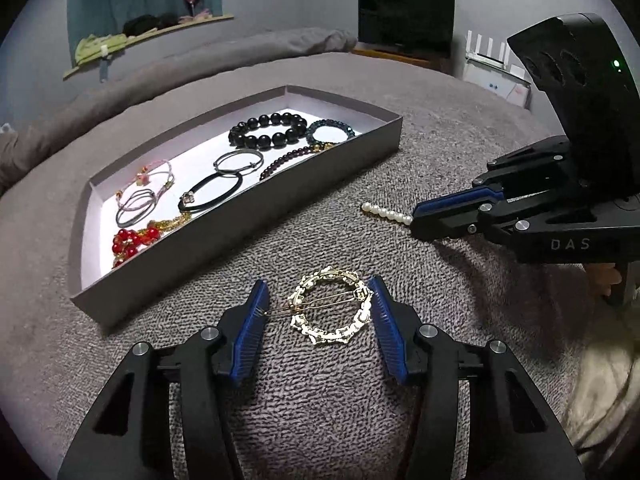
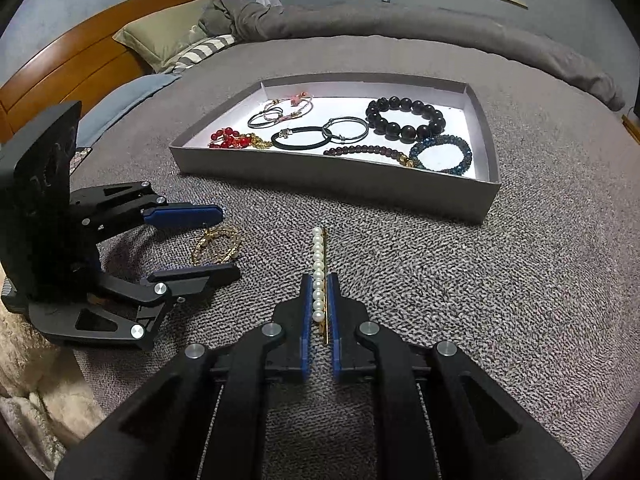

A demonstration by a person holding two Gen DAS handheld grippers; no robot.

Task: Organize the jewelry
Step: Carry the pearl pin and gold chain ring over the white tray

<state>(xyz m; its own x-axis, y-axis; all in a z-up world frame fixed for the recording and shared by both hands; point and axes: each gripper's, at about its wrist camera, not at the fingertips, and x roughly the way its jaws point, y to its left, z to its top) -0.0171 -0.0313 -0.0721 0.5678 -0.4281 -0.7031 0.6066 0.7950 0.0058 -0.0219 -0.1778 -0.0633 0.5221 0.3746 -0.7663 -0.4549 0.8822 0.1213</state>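
A: What lay in the tray (image 2: 486, 194)?
B: Bead bracelets (image 2: 406, 117), hair ties (image 2: 301, 139), bangles, maybe a chain.
A: And the tongs?
B: Right gripper (image 2: 319, 284) pinched the pearl clip (image 2: 318, 268) on the blanket (image 1: 320, 400); left gripper (image 1: 318, 286) stood spread around the gold brooch (image 1: 330, 310).

There is one grey box (image 2: 332, 184). Inside it are eight bracelets and hair ties. On the blanket near us lie one gold ring clip (image 1: 330, 311) and one pearl clip (image 2: 319, 276). Two grippers.
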